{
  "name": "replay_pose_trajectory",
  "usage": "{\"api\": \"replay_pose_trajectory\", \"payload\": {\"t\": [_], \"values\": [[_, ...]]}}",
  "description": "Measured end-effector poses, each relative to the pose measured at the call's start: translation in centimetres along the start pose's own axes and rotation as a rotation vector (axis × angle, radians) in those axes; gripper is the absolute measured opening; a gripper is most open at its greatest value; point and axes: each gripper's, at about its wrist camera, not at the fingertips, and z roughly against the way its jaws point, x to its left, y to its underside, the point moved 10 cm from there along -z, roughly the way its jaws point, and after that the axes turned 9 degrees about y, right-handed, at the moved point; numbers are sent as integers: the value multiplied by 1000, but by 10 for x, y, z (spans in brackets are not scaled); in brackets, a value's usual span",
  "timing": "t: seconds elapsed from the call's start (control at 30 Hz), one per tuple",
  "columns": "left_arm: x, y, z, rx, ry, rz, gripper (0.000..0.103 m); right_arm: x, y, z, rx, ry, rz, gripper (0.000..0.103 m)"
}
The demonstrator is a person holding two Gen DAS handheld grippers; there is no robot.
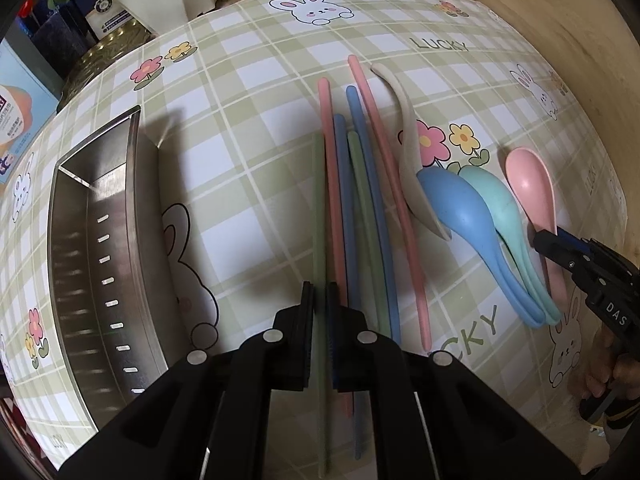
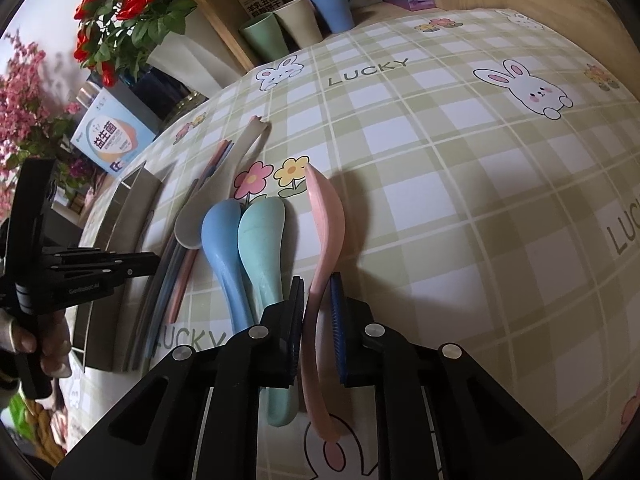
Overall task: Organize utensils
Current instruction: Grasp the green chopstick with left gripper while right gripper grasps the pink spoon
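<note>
Several pink, blue and green chopsticks lie side by side on the checked tablecloth. My left gripper is shut on a pale green chopstick at the left of the row. To their right lie a beige spoon, a blue spoon, a teal spoon and a pink spoon. My right gripper is shut on the pink spoon's handle, which stands on edge. The blue spoon and teal spoon lie just left of it.
A steel utensil tray with slotted walls stands left of the chopsticks; it shows edge-on in the right wrist view. Cups, boxes and flowers stand at the table's far edge. A wooden wall borders the right.
</note>
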Motion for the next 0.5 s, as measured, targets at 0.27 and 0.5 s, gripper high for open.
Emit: {"api": "replay_pose_trajectory", "payload": {"t": [0.27,0.5], "values": [[-2,5,4,0,29,5,6,-2,8,8,19,-39,-56,7],[-2,14,44,-92,80,59,6,-1,6,23,-3,-45,-92,7]]}}
